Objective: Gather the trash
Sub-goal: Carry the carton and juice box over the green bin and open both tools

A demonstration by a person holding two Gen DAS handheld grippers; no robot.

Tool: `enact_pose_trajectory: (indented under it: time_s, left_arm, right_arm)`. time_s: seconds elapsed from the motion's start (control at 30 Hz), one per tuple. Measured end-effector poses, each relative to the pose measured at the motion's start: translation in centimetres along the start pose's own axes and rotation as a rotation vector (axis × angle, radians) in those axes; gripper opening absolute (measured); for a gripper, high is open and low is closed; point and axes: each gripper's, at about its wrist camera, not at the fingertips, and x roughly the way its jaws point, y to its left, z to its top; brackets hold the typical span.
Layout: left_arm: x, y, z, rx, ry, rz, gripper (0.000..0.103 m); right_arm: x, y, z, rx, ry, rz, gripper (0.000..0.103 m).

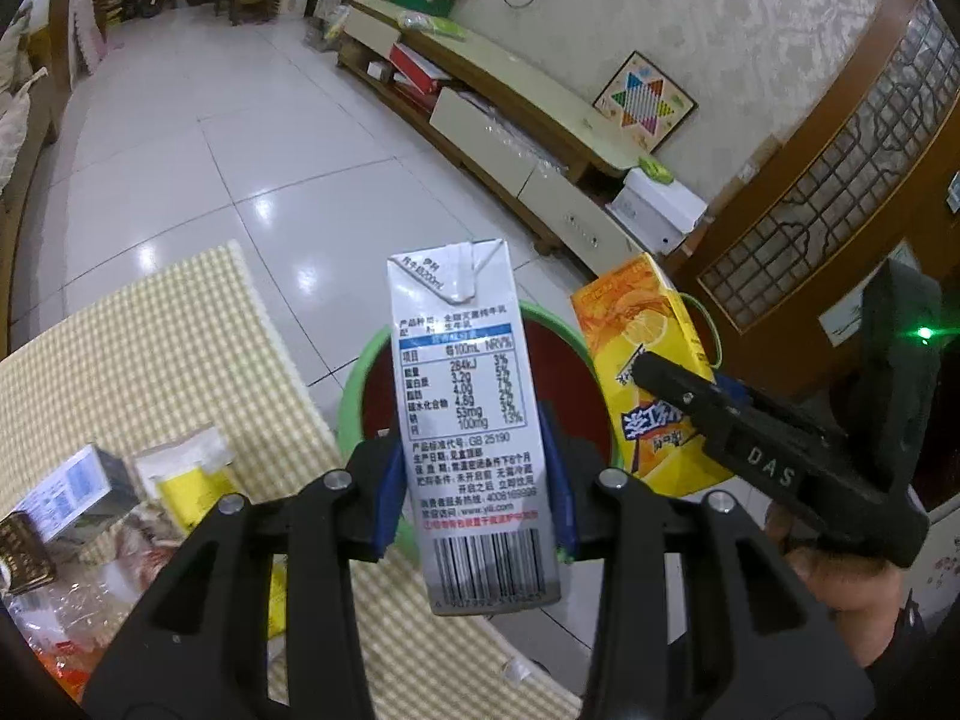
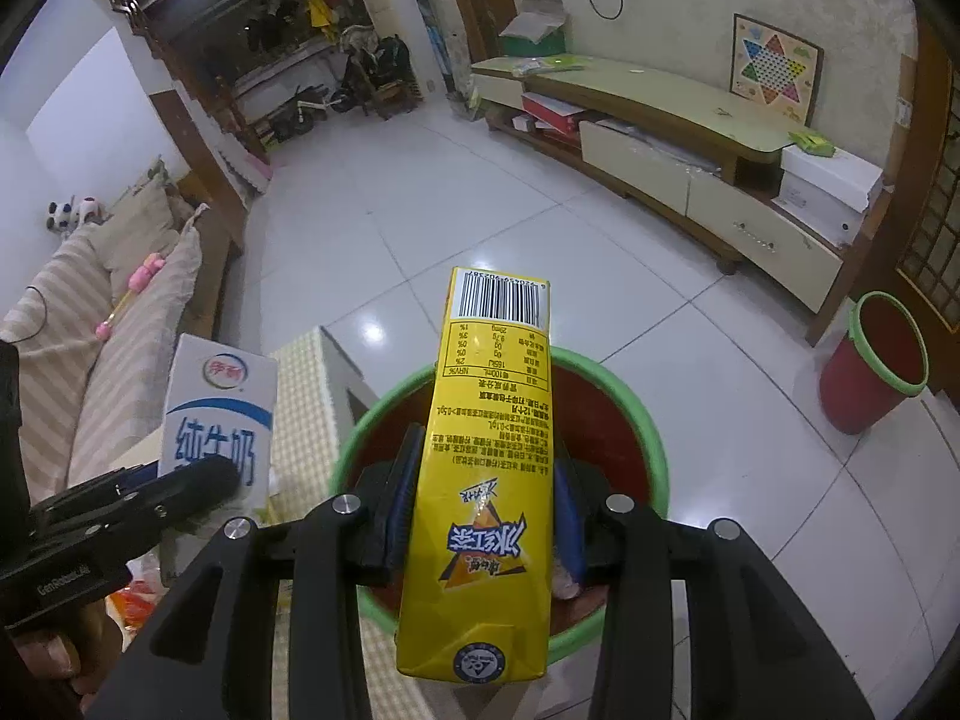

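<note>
White milk carton sat upright between my left claw's blue pads, pinched on both narrow sides, nutrition panel and barcode facing the camera. It hung above the green-rimmed red bin, at the edge of the table's yellow checked cloth.

Yellow iced-tea carton was pinched the same way in my right claw, barcode end pointing away, round seal end nearest the lens. Directly beneath it was the same bin, its red inside showing on both sides of the carton.

From the right view the milk carton appeared just to the left, beside the tea.

More litter lay on the cloth: a small boxed carton, a yellow-and-white packet, clear wrappers. A second red bin stood further off on the tiled floor, near the low TV cabinet.
</note>
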Motion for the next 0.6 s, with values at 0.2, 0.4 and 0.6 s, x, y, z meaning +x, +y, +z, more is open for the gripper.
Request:
enact_pose_trajectory:
  time_s: [0.2, 0.4, 0.6]
  left_arm:
    - [2.7, -0.8, 0.5, 0.014, 0.049, 0.000, 0.038]
    - [4.7, -0.3, 0.3, -0.016, 0.093, -0.012, 0.040]
    - [4.7, 0.5, 0.1, -0.047, 0.080, -0.023, 0.072]
  right_arm:
    - [1.7, -1.3, -0.3, 0.034, 0.038, -0.017, 0.038]
    - [3.4, -2.1, -0.4, 0.048, 0.089, -0.035, 0.039]
    - [3.4, -2.1, -0.2, 0.052, 0.072, -0.057, 0.056]
